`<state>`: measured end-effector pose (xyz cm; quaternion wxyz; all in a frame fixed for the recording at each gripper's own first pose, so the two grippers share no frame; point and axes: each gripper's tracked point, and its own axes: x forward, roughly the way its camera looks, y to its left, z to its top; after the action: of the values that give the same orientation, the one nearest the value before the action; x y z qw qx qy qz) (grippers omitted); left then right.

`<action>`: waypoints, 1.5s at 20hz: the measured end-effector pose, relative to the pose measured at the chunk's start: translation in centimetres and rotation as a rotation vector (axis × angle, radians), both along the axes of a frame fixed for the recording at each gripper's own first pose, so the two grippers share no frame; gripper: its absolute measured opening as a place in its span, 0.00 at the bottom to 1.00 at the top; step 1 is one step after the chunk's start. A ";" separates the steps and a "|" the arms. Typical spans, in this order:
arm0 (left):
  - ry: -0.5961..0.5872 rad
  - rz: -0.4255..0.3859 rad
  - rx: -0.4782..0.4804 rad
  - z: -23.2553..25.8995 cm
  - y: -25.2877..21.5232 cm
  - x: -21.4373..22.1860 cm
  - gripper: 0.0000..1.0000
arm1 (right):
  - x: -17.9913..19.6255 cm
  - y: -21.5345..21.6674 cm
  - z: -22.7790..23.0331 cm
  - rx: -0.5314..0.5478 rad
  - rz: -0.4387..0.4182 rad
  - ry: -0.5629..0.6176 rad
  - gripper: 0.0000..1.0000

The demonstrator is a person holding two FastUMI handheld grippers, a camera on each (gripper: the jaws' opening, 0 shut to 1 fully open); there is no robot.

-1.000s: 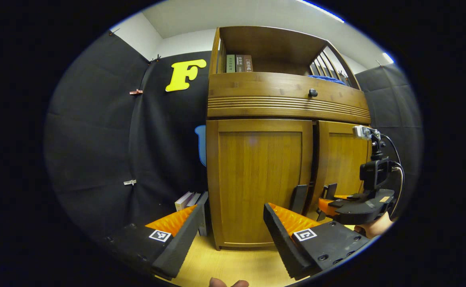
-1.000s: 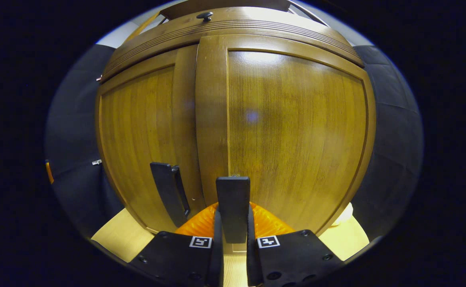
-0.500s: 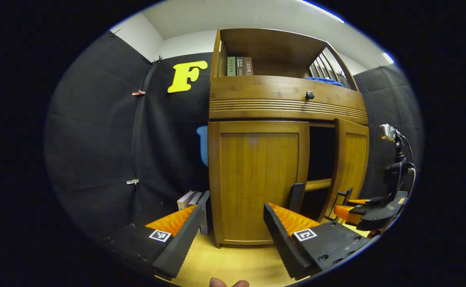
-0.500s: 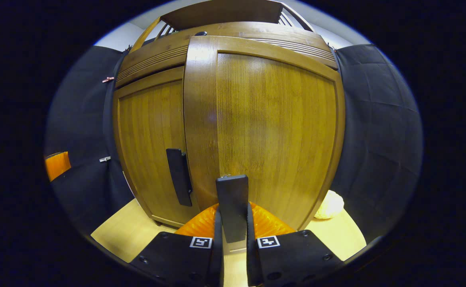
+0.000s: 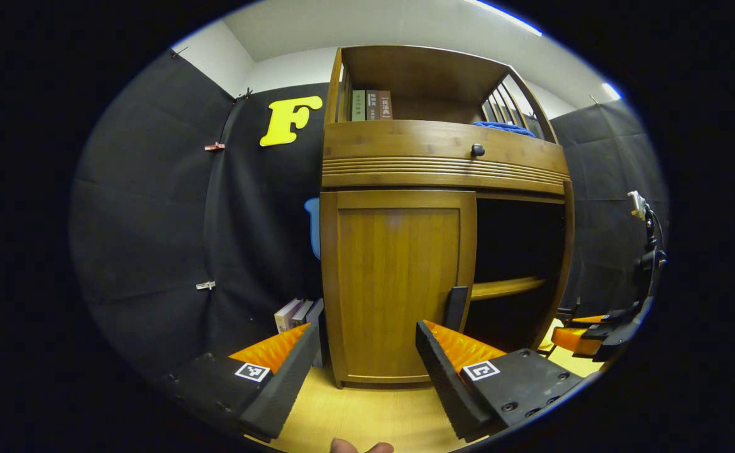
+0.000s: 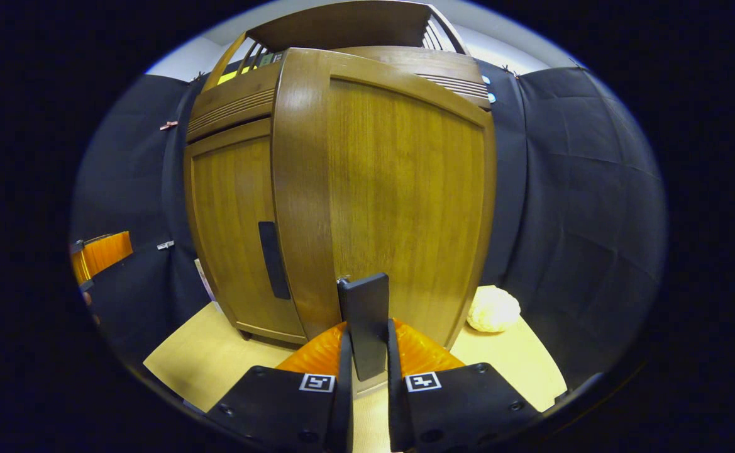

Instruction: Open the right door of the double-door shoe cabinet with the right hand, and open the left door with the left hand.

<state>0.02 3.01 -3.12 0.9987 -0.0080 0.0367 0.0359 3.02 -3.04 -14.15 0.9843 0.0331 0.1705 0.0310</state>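
Right door [image 6: 398, 189] swung wider, right gripper [image 6: 365, 371] clamping its handle [image 6: 364, 321].

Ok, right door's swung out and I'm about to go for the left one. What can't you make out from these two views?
- Left gripper view: the open right compartment is too dark above and below its shelf to see any contents.
- Left gripper view: the right door is edge-on, its face not visible.
- Right gripper view: the right door blocks the cabinet interior.
- Right gripper view: the pale round object on the floor is too small to identify.
- Left gripper view: the book spines are too small.
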 end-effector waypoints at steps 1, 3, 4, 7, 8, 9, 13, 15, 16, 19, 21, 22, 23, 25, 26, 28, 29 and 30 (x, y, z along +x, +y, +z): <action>-0.001 -0.006 0.000 0.0 -0.3 0.0 0.95 | -0.3 -0.4 0.0 0.002 -0.006 0.001 0.26; -0.002 -0.014 0.000 0.0 -0.6 0.0 0.95 | -1.1 -1.4 0.0 0.010 -0.021 0.006 0.26; -0.002 -0.017 0.001 0.0 -0.7 -0.1 0.95 | -1.5 -1.9 0.0 0.014 -0.029 0.009 0.26; -0.002 -0.021 0.006 0.1 -1.1 -0.1 0.95 | -2.5 -3.3 0.0 0.035 -0.047 0.016 0.26; -0.003 -0.022 0.006 0.2 -1.2 -0.1 0.95 | -2.8 -3.8 0.0 0.037 -0.050 0.017 0.25; -0.003 -0.025 0.004 0.2 -1.4 -0.1 0.95 | -3.2 -4.3 0.1 0.034 -0.053 0.017 0.25; -0.005 -0.038 0.011 0.3 -2.6 0.0 0.95 | -4.4 -7.0 0.2 0.025 -0.055 0.027 0.25; -0.004 -0.047 0.020 0.2 -3.3 0.1 0.95 | -4.7 -8.4 0.1 0.027 -0.056 0.040 0.25; 0.000 -0.053 0.019 0.1 -3.7 0.2 0.95 | -4.8 -9.4 0.1 0.024 -0.064 0.044 0.25; 0.003 -0.071 0.009 0.1 -4.9 0.3 0.95 | -4.9 -11.7 0.0 0.028 -0.059 0.068 0.25; 0.001 -0.078 0.020 0.2 -5.5 0.4 0.95 | -5.3 -13.6 0.3 0.023 -0.050 0.070 0.24; -0.002 -0.081 0.023 0.2 -5.6 0.5 0.95 | -5.4 -14.4 0.4 0.025 -0.040 0.069 0.20; -0.004 -0.084 0.023 0.3 -6.0 0.7 0.96 | -5.7 -15.1 0.6 0.034 -0.024 0.067 0.20; -0.001 -0.089 0.015 0.2 -6.5 0.9 0.95 | -6.2 -16.7 0.7 0.040 0.007 0.065 0.19; 0.000 -0.091 0.011 0.2 -6.8 1.0 0.95 | -6.2 -17.4 0.8 0.045 0.019 0.066 0.20; 0.000 -0.092 0.008 0.3 -7.3 1.3 0.95 | -6.4 -18.9 0.8 0.062 0.030 0.071 0.20; -0.001 -0.091 0.010 0.3 -7.4 1.3 0.95 | -6.4 -19.6 0.9 0.071 0.030 0.073 0.19; -0.001 -0.091 0.010 0.4 -7.6 1.5 0.95 | -6.5 -20.3 0.9 0.077 0.025 0.072 0.19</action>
<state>1.50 -4.58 -2.72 0.9993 -0.0011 0.0362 -0.0094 -3.51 -23.36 -13.24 0.9751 0.0700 0.2049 0.0487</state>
